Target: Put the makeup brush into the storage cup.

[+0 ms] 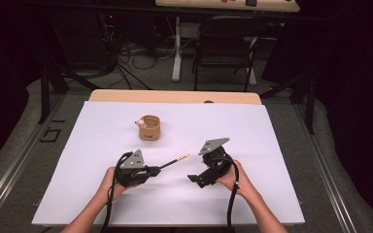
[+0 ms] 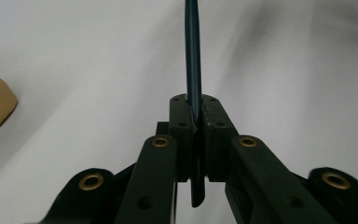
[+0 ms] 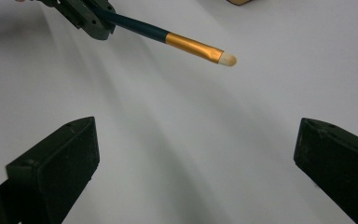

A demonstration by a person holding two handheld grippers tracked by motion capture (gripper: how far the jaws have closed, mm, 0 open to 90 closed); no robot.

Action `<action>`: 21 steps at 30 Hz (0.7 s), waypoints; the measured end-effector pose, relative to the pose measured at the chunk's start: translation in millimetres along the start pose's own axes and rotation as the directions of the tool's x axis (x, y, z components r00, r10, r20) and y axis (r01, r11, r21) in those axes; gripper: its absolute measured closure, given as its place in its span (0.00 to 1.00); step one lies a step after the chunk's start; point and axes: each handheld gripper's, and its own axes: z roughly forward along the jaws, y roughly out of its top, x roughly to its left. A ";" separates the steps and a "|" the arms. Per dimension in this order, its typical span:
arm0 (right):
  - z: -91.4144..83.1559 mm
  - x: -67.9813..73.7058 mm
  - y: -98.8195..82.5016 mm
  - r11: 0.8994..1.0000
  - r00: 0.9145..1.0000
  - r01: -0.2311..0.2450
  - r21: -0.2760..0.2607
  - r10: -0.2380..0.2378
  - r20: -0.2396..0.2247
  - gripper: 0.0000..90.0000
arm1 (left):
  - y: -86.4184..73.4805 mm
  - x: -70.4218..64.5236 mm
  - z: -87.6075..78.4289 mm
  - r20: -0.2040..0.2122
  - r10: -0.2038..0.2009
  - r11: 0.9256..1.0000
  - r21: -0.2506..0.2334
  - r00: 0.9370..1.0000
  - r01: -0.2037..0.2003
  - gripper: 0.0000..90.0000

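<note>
- A white table (image 1: 252, 126) fills the middle of the high view, with a strip of bare wood along its far edge.
- A black folding chair (image 1: 226, 46) stands on the floor beyond the table, next to a white table leg (image 1: 177, 48) and a tangle of cables (image 1: 136, 58).
- The right gripper (image 1: 192, 178) sits low over the table right of centre, held by the person's right hand (image 1: 235, 180). Its jaws stand wide apart with only bare white surface between them, and they point toward the left gripper.
- The left gripper (image 1: 158, 169) is held by the left hand (image 1: 110, 180) left of centre. Its jaws are pressed together on the dark handle of a brush, which passes between the pads and sticks out behind them in the left gripper view.
- A small round wooden cup (image 1: 149, 127) stands on the table beyond both grippers, well apart from them, with a small pale object at its left rim, too small to identify.
- The brush (image 1: 176, 160) has a dark blue handle, a gold metal collar and a short pale tip. It points forward and to the right, its tip hanging above the table between the two grippers, nearer the right one.
</note>
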 end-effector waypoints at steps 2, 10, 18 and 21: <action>1.1 0.3 -1.7 1.000 1.000 -0.009 -0.005 0.009 -0.011 0.00 | -0.7 0.7 -0.1 0.002 -0.012 1.000 -0.013 1.000 0.012 0.95; 6.6 4.1 -4.6 0.998 0.998 -0.053 -0.016 0.053 -0.033 0.00 | -3.0 2.1 -3.7 -0.012 -0.052 0.997 -0.049 0.999 0.052 0.95; 8.6 6.6 -7.1 0.993 0.993 -0.109 -0.048 0.106 -0.055 0.00 | -5.6 3.1 -5.3 -0.029 -0.107 0.990 -0.098 0.994 0.104 0.95; 9.7 8.0 -6.5 0.990 0.992 -0.123 -0.064 0.119 -0.051 0.00 | -6.0 1.4 -5.1 -0.046 -0.118 0.988 -0.108 0.992 0.113 0.95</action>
